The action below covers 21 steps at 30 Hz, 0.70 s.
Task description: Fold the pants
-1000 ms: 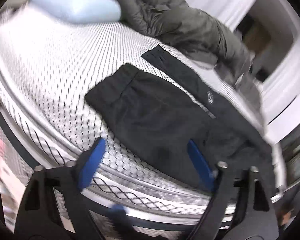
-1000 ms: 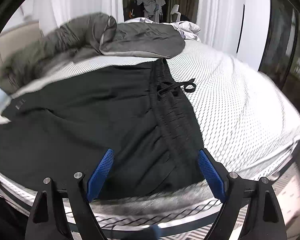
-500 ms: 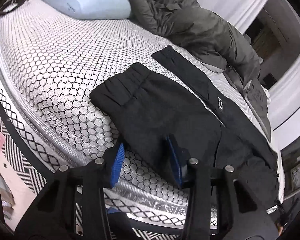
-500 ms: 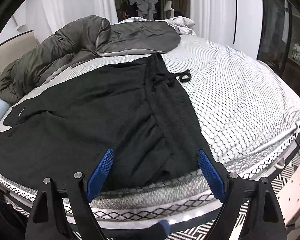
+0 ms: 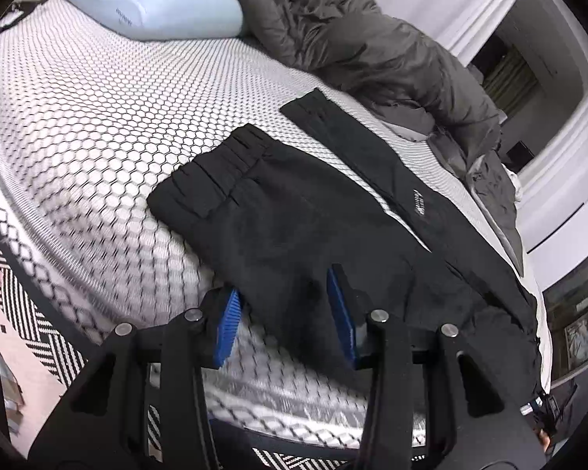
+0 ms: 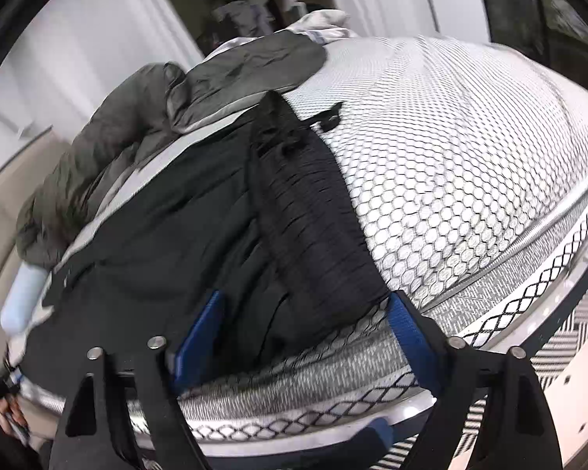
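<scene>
Pants: black fabric pants (image 5: 302, 231), spread flat on the bed, legs side by side, elastic cuffs toward the pillow; gathered waistband (image 6: 313, 227) with drawstring seen in the right wrist view, at the bed's near edge.
Bed: mattress with white cover in black honeycomb print (image 5: 98, 117); pants near its front edge.
Left gripper: black two-finger gripper with blue pads (image 5: 286, 309); jaws narrowed but parted, straddling the edge of the near pant leg, cloth between the pads, contact unclear.
Right gripper: matching black gripper with blue pads (image 6: 305, 325); jaws wide, holding nothing, poised at the waistband corner.
Pillow: pale blue pillow (image 5: 153, 0), at the bed's far end.
Jacket: dark olive padded jacket (image 5: 372, 47), bunched beyond the pants.
Floor: black-and-white patterned floor (image 5: 27, 313), beside the bed.
</scene>
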{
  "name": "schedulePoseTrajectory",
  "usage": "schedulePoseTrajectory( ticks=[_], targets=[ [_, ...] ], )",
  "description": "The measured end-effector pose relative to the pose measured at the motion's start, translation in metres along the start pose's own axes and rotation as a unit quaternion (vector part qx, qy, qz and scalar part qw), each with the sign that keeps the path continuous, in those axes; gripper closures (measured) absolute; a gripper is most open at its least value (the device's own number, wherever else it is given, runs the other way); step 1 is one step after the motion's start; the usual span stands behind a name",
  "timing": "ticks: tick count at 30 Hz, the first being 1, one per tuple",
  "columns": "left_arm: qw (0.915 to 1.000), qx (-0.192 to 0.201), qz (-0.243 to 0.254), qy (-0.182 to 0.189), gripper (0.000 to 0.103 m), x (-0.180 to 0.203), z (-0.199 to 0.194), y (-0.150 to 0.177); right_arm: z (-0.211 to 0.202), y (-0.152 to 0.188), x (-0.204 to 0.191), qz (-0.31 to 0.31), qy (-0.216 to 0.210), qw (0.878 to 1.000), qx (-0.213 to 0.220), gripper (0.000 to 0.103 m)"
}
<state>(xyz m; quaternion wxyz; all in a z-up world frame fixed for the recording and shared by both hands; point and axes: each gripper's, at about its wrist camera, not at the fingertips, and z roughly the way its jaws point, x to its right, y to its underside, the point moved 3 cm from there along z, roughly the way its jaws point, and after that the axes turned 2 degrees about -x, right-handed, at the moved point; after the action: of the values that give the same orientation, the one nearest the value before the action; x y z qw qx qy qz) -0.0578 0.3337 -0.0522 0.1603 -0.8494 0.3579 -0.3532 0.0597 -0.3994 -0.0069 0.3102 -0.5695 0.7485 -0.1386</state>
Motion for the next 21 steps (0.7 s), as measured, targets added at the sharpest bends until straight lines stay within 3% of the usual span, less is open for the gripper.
schedulePoseTrajectory(
  ticks=[5,8,11,13,14,15,16,17,21],
  targets=[
    [0.9993,-0.010,-0.034,0.015,0.065,-0.009,0.017,-0.006,-0.010,-0.008,-0.004,-0.002,-0.052,0.998,0.029,0.023],
    [0.9991,-0.007,-0.036,0.022,0.065,-0.012,0.019,-0.004,0.001,0.000,0.009,0.031,-0.068,0.997,0.008,0.041],
    [0.9993,-0.008,-0.032,0.020,0.065,-0.011,0.020,-0.006,0.006,0.008,0.015,0.049,-0.099,0.994,0.000,0.043],
    [0.9993,-0.006,-0.029,0.023,0.065,-0.012,0.021,-0.009,0.005,0.010,0.015,0.045,-0.111,0.993,0.001,0.050],
    [0.9994,-0.005,-0.027,0.021,0.068,-0.010,0.022,-0.011,0.007,0.009,0.014,0.045,-0.122,0.991,0.002,0.051],
    [0.9997,0.002,-0.020,0.013,0.073,-0.008,0.022,-0.013,0.010,0.006,0.013,0.048,-0.126,0.991,0.003,0.061],
    [0.9998,0.008,-0.015,0.003,0.085,-0.006,0.022,-0.015,0.014,0.003,0.012,0.053,-0.125,0.991,0.004,0.081],
    [0.9998,0.014,-0.014,-0.005,0.096,-0.006,0.021,-0.017,0.019,-0.001,0.014,0.066,-0.115,0.991,0.000,0.082],
    [0.9987,0.040,-0.031,0.006,0.102,-0.011,0.008,-0.018,0.009,-0.008,0.011,0.090,-0.114,0.989,0.028,0.090]
  ],
)
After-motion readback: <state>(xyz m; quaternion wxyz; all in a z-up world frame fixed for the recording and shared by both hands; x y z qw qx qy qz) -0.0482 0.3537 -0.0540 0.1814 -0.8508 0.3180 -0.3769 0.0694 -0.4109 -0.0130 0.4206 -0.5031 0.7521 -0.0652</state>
